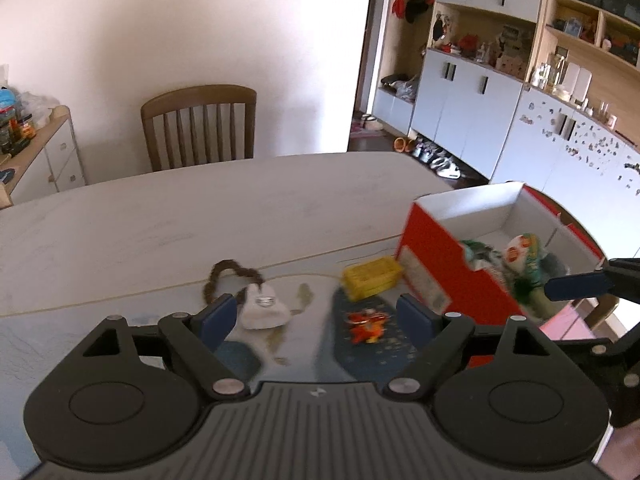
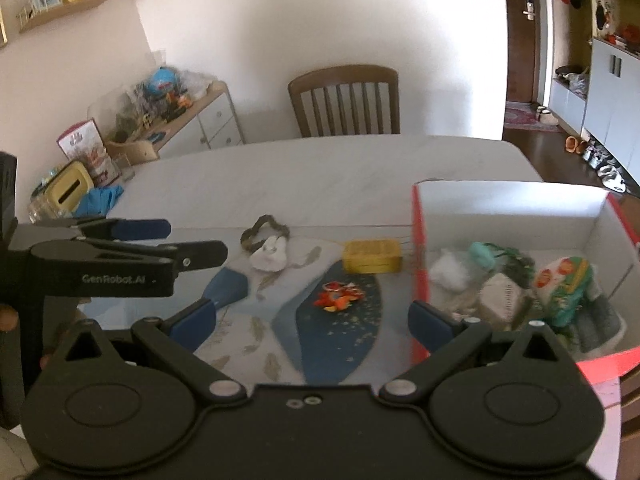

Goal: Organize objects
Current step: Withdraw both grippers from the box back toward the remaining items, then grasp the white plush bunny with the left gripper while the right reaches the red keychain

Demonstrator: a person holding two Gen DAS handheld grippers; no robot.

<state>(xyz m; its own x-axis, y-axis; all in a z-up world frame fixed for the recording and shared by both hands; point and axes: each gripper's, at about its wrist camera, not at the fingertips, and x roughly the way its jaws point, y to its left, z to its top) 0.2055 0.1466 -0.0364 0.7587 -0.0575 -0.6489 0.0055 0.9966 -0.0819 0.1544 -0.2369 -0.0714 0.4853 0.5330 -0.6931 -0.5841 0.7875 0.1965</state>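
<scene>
The red box point(image 2: 418, 240) stands at the right end of the table point(image 2: 320, 168) and already holds several things, among them a green and orange packet point(image 2: 564, 288) and a white lump point(image 2: 450, 272), so I judge that the sorting is partly done. Four things are not yet inside: a small orange toy point(image 2: 338, 298) on the blue part of the mat point(image 2: 340, 344), a yellow box point(image 2: 373, 262) just beside the red wall, a white pouch point(image 2: 269, 258), and a brown braided ring point(image 2: 264, 228) touching it from behind. My right gripper point(image 2: 312, 320) is spread wide and carries nothing, and the orange toy lies ahead, almost centred in its gap but beyond the tips. My left gripper point(image 1: 316, 314) is also wide apart and empty; in its view the white pouch point(image 1: 264, 312) sits near its left finger and the orange toy point(image 1: 366, 326) nearer its right one. I think the next move is to go down and forward over the orange toy, close on it, then carry it right into the red box. The toy is small and flat, so the fingers must come low to the mat.
</scene>
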